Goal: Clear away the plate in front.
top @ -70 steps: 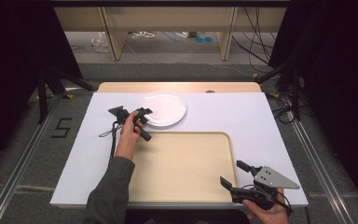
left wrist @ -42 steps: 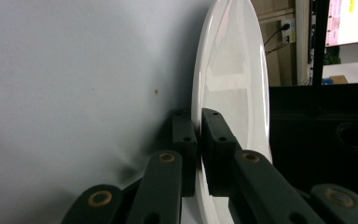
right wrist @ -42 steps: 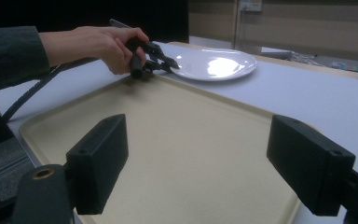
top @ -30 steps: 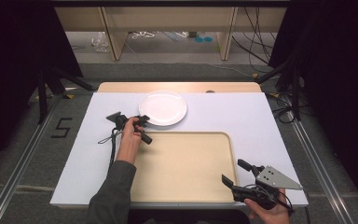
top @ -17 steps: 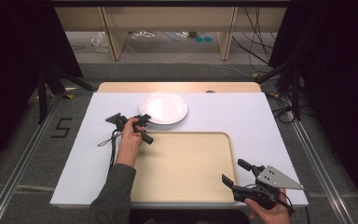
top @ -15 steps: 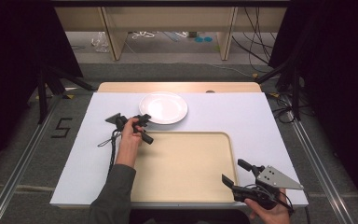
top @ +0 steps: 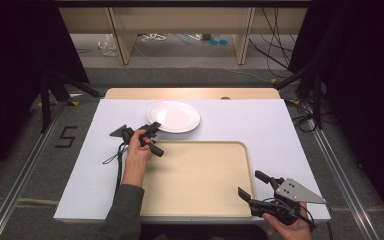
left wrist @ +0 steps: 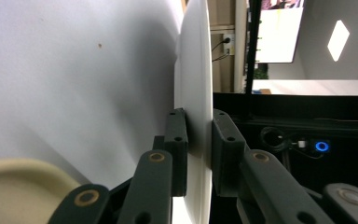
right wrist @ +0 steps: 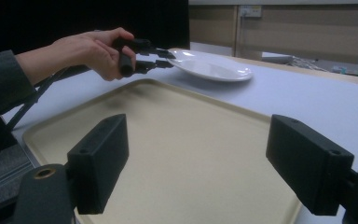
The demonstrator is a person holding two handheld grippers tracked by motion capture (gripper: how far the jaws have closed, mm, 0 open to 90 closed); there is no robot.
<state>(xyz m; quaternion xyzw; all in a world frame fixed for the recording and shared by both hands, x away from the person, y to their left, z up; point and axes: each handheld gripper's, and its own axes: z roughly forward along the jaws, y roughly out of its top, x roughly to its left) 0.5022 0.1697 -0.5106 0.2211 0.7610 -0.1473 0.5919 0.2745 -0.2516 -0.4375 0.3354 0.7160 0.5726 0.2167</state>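
A white plate [top: 173, 116] lies on the white table cover just beyond the beige tray [top: 195, 180]. My left gripper [top: 152, 128] reaches the plate's near-left rim from the left. In the left gripper view the rim of the plate [left wrist: 196, 70] stands between the two pads of the left gripper [left wrist: 199, 116]. The jaws have just been opening and now sit loosely around it. My right gripper [top: 249, 183] is at the tray's near right corner, open wide and empty. The right gripper view shows its jaws [right wrist: 214, 158] over the tray [right wrist: 168, 140], with the plate [right wrist: 214, 70] and left gripper [right wrist: 161, 58] beyond.
A white sheet [top: 280, 130] covers the table, with a wooden strip [top: 190, 93] along its far edge. Black stands [top: 45, 95] and cables [top: 305, 115] flank the table on the floor. A cable [top: 117, 165] trails from the left gripper along the forearm.
The left hand has shifted slightly toward the near side beside the plate. The plate and the right gripper have stayed in place.
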